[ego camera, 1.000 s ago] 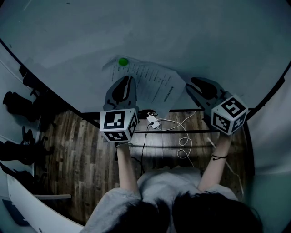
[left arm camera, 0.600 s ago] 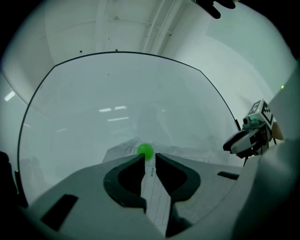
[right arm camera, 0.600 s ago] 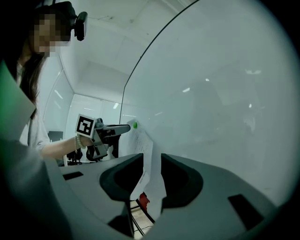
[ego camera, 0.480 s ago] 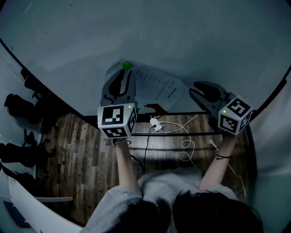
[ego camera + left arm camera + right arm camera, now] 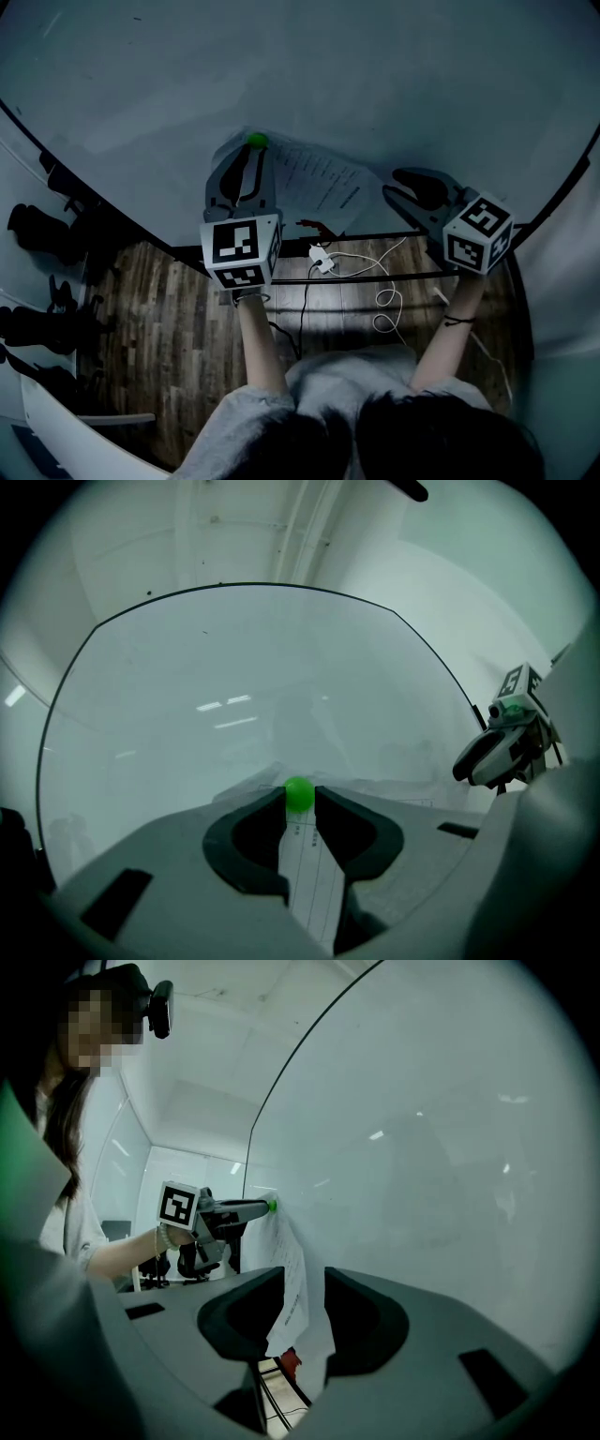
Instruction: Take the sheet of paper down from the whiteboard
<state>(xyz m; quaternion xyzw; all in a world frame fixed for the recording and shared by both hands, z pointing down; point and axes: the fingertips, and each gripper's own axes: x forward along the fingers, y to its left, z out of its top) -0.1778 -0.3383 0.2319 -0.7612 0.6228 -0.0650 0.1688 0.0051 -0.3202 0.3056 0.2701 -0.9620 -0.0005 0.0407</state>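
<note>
1. Whiteboard (image 5: 375,75) fills the scene ahead of a person who stands on a wood-plank floor (image 5: 159,309), a hand-held gripper raised in each hand.
2. One sheet of paper (image 5: 323,183) with printed lines hangs on the board, pinned at its top corner by a round green magnet (image 5: 257,141). Its lower part curls slightly off the surface.
3. At the top of the sheet, the left hand-held gripper (image 5: 247,155) points at the board with its jaws part-way apart, having just been opening. The green magnet sits right between the two tips, and a strip of the sheet shows in the gap behind it. Whether the tips actually press on the magnet is hard to judge from this angle.
4. At the other side, the right hand-held gripper (image 5: 305,1288) is just beside the sheet's lower right corner. Its jaws, which have just been opening, stand wide apart with nothing clamped; the sheet's edge shows beyond the gap.
5. White cables (image 5: 380,295) trail across the floor below the board.
</note>
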